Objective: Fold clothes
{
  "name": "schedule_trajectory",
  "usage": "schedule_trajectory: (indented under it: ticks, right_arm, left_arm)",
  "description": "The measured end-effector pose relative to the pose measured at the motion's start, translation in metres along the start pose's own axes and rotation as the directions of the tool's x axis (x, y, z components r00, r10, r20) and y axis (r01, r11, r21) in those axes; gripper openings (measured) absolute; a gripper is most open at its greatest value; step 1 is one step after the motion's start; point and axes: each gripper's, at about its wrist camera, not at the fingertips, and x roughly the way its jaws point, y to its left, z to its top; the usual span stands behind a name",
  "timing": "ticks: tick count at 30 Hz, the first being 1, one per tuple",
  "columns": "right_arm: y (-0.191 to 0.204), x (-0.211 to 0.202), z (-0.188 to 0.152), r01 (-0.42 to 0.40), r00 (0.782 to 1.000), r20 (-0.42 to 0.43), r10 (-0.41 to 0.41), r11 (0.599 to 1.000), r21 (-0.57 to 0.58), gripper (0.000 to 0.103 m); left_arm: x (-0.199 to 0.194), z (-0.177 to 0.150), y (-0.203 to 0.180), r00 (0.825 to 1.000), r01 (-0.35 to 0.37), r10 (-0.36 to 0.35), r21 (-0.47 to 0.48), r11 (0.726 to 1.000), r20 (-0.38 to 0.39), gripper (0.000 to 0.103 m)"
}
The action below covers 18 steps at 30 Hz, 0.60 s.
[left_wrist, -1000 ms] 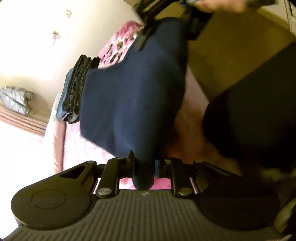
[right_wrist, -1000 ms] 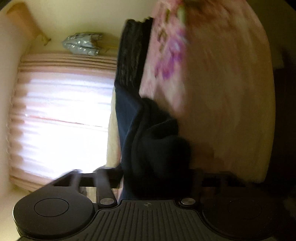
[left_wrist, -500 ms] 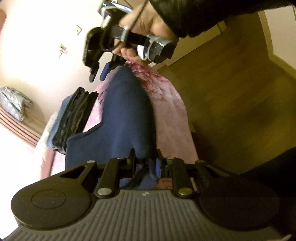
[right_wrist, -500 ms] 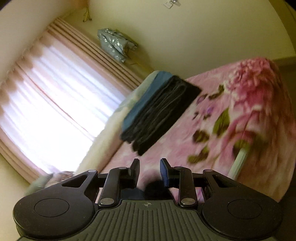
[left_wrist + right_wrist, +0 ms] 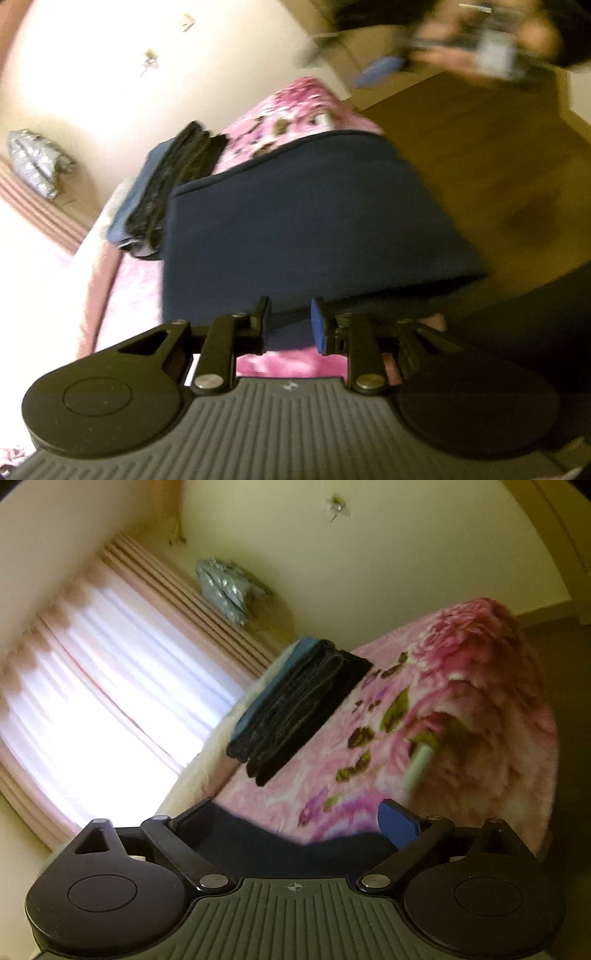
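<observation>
A folded navy blue garment (image 5: 303, 225) lies flat on the pink floral blanket (image 5: 295, 99). My left gripper (image 5: 290, 326) is open just above the garment's near edge, with nothing between its fingers. My right gripper (image 5: 291, 819) is open wide, and the garment's dark edge (image 5: 258, 843) shows just beyond its fingers. The right gripper also shows blurred in the left wrist view (image 5: 461, 40), lifted away from the garment.
A stack of folded dark and blue clothes (image 5: 299, 705) sits on the blanket (image 5: 461, 709) near the window side. Pink curtains (image 5: 92, 686) cover a bright window. A silver bag (image 5: 221, 587) hangs by the wall. Wooden floor (image 5: 498, 147) lies beside the bed.
Both grippers held the navy garment up, laid it folded on the blanket and opened. The right gripper let go first and lifted away; the left one has now opened too.
</observation>
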Motion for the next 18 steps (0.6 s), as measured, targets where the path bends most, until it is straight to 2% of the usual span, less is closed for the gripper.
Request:
schedule_trajectory:
  ticks: [2,6,9,11,13,15,16,17,18]
  right_arm:
    - [-0.014,-0.021,-0.024,0.006,1.000,-0.015,-0.005,0.997,0.076,0.097]
    - [-0.054,-0.020,-0.074,0.034,0.996,-0.083,-0.011,0.960,0.278,0.097]
    - [-0.073,-0.001,-0.095,-0.044,0.995,-0.066,0.077,0.912,0.408,0.097]
    - [-0.078,0.012,-0.098,-0.103,0.990,-0.038,0.135,0.883,0.458,0.096]
    - [-0.082,0.024,-0.100,-0.155,0.983,-0.010,0.185,0.852,0.501,0.096]
    - [-0.080,0.026,-0.094,-0.127,0.986,-0.026,0.162,0.851,0.510,0.062]
    - [-0.079,0.025,-0.091,-0.103,0.989,-0.040,0.144,0.852,0.514,0.059]
    - [-0.078,0.024,-0.087,-0.080,0.991,-0.054,0.126,0.852,0.517,0.052]
    - [-0.076,0.022,-0.083,-0.059,0.992,-0.067,0.110,0.851,0.521,0.045]
  left_arm:
    - [0.010,0.004,0.016,1.000,-0.023,0.023,-0.007,1.000,-0.003,0.025]
    - [0.024,0.012,0.044,0.999,-0.048,0.047,-0.010,0.999,-0.015,0.032]
    - [0.030,0.011,0.064,0.999,-0.044,0.042,-0.056,0.997,-0.026,0.044]
    - [0.034,0.009,0.077,0.999,-0.041,0.037,-0.095,0.995,-0.038,0.046]
    - [0.037,0.005,0.083,0.998,-0.056,0.052,-0.089,0.994,-0.044,0.047]
    - [0.034,0.000,0.078,0.997,-0.064,0.063,-0.040,0.997,-0.033,0.052]
    - [0.032,-0.003,0.073,0.998,-0.065,0.065,-0.006,0.998,-0.022,0.056]
    - [0.029,-0.007,0.065,0.998,-0.065,0.065,0.029,0.997,-0.007,0.066]
    - [0.026,-0.011,0.058,0.998,-0.065,0.065,0.063,0.996,0.008,0.070]
